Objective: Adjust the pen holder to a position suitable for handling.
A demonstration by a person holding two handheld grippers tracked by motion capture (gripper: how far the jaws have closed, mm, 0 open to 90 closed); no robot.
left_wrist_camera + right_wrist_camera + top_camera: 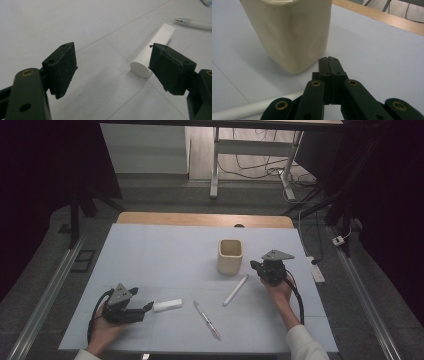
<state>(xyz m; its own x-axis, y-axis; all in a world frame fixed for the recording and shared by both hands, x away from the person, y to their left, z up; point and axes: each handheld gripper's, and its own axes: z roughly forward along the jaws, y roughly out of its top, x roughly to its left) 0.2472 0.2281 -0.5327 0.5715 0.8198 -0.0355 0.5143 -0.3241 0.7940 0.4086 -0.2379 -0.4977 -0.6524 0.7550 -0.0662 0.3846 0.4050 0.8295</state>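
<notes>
One cream cup (230, 256) stands right of centre. One short white cylinder (167, 305) lies lower left. One white stick (235, 290) and one clear pen (207, 320) lie lower middle.

Cream cup (230, 256), white cylinder (167, 305), pale blue table (150, 255).

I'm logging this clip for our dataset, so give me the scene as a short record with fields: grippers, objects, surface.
left gripper: open, jaws wide apart, aimed at the white cylinder, not touching it
right gripper: shut, nothing between the jaws, close beside the cream cup
white cylinder: lying flat on the mat, just ahead of the left gripper
cream cup: upright, squarish, near the middle of the mat
white pen: lying in front of the cup
clear pen: lying near the mat's front edge
surface: pale mat on a wooden table
</notes>
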